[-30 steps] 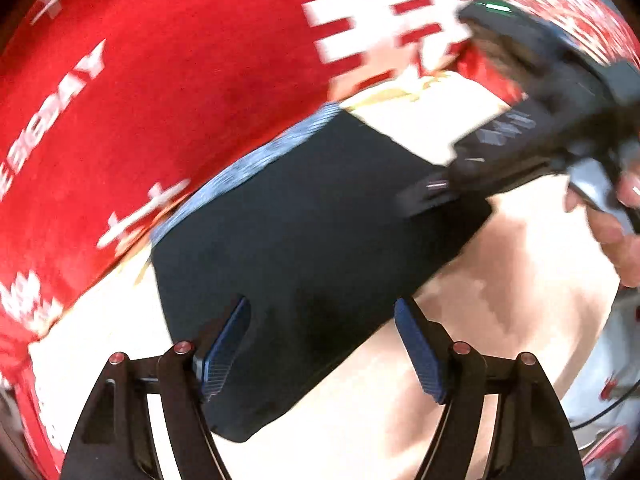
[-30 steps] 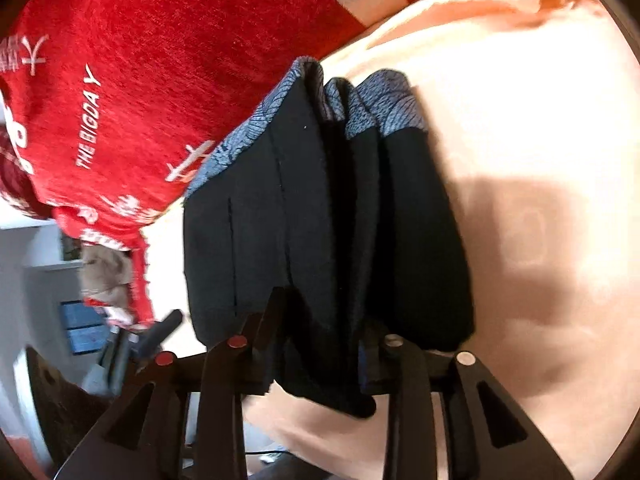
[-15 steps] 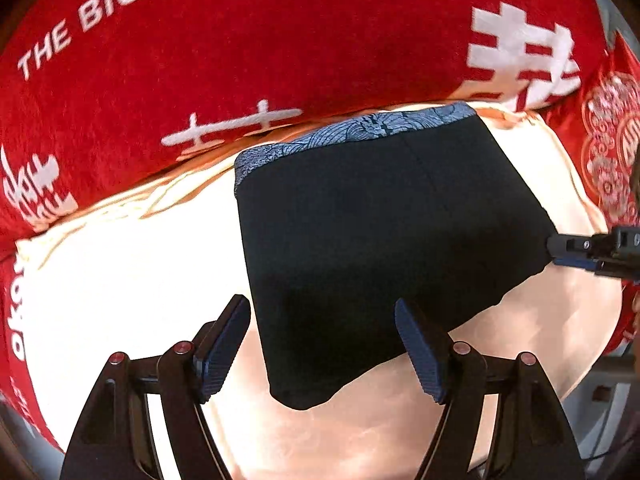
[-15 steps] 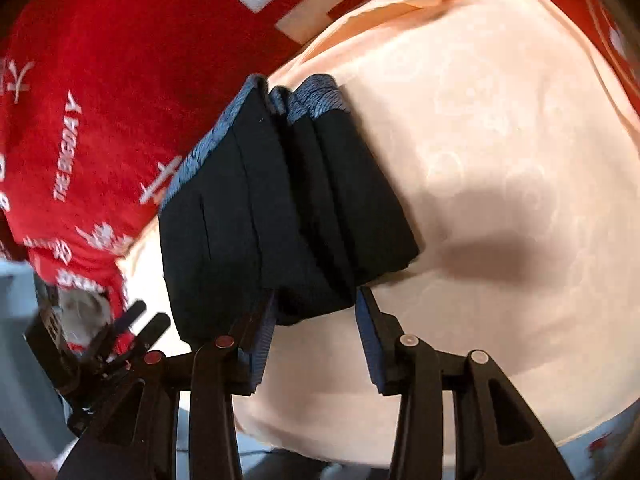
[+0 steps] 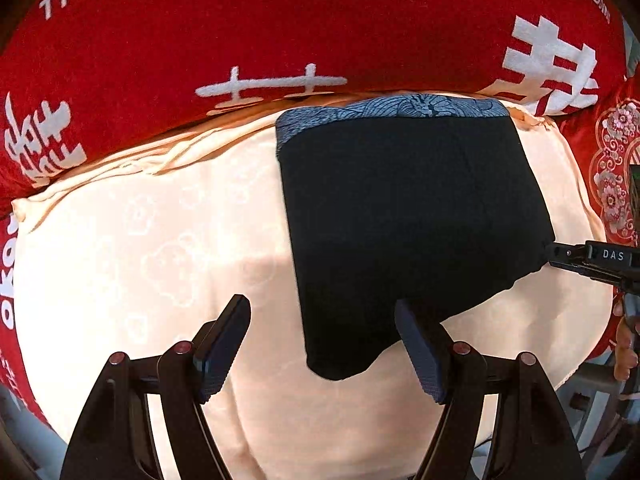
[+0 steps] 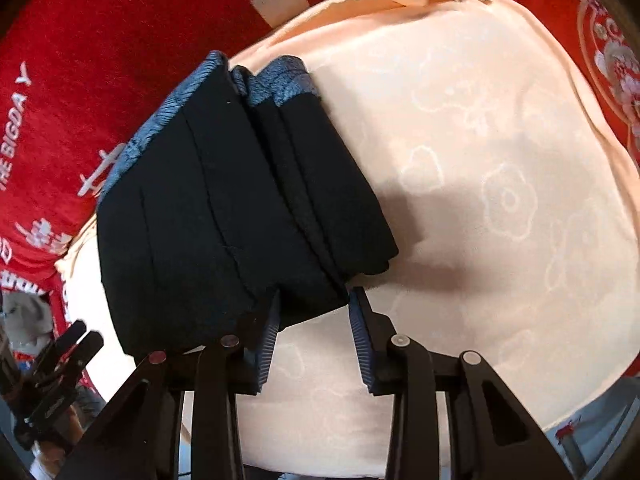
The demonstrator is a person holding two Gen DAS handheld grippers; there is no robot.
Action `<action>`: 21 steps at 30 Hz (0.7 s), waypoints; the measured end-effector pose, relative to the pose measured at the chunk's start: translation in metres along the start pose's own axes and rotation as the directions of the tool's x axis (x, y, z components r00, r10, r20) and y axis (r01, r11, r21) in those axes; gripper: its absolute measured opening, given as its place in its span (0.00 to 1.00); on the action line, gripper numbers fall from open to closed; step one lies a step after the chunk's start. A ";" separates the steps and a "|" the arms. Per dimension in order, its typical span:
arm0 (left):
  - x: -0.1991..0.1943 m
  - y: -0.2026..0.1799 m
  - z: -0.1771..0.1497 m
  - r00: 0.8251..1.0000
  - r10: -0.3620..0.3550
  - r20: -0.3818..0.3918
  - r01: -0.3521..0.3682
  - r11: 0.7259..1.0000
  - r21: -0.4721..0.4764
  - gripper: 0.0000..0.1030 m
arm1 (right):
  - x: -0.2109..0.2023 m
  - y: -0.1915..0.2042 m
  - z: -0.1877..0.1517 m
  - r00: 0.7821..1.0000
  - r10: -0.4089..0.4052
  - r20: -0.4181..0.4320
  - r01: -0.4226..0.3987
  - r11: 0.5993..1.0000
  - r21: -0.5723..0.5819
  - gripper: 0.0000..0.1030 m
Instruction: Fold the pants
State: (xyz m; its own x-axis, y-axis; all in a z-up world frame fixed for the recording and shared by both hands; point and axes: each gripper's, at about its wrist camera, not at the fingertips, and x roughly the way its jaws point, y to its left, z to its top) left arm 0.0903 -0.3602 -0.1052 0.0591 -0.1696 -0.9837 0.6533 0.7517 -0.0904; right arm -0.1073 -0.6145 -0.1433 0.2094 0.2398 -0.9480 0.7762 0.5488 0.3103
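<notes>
Black pants (image 5: pixel 404 220), folded into a compact stack with a blue-grey patterned waistband (image 5: pixel 392 110) at the far end, lie on a peach cloth (image 5: pixel 160 240) printed with faint flower outlines. Beyond the cloth is a red blanket (image 5: pixel 240 20) with white lettering; the waistband edge lies just beside it.

Left tool (image 5: pixel 322 344): jaws stand wide, nothing gripped. It hangs above the near end of the pants; the near corner of the fabric appears between the pads but apart from them.

Right tool (image 6: pixel 312 332): jaws narrower and closing. The near edge of the folded stack (image 6: pixel 240 216) sits at the fingertips; the left pad overlaps the fabric edge, the right pad (image 6: pixel 362 344) is just beside it, over bare peach cloth. No firm pinch is visible. Several layers show at the stack's side.

In the left wrist view the right tool (image 5: pixel 576 258) meets the right corner of the pants, and fingers of the hand (image 5: pixel 624 344) show at the frame edge.
</notes>
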 end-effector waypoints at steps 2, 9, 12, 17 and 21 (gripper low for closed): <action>-0.002 0.005 -0.001 1.000 -0.003 -0.002 0.003 1.000 -0.007 0.74 | -0.003 -0.001 -0.002 1.000 -0.005 0.006 0.005 0.999 0.036 0.37; -0.005 0.012 -0.005 1.000 -0.010 -0.009 0.010 1.000 0.012 0.74 | -0.016 0.016 -0.021 0.997 -0.066 0.034 0.065 0.997 0.032 0.37; -0.004 0.015 -0.005 1.000 -0.019 -0.008 0.019 1.000 0.008 0.82 | -0.018 0.025 -0.032 0.996 -0.074 0.042 0.073 0.997 0.018 0.37; -0.008 0.021 -0.006 0.999 -0.036 0.018 0.037 0.999 -0.016 0.99 | -0.022 0.045 -0.051 0.998 -0.055 0.040 0.056 0.998 -0.026 0.38; 0.003 0.019 -0.002 1.000 -0.027 -0.001 0.027 0.999 -0.029 0.99 | -0.022 0.065 -0.060 1.000 -0.013 0.010 0.014 0.997 -0.072 0.42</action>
State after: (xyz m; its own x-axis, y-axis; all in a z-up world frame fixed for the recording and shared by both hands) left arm 0.1015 -0.3448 -0.1098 0.0407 -0.1898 -0.9810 0.6326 0.7648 -0.1217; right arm -0.0970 -0.5360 -0.0979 0.2050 0.2248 -0.9526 0.7345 0.6079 0.3016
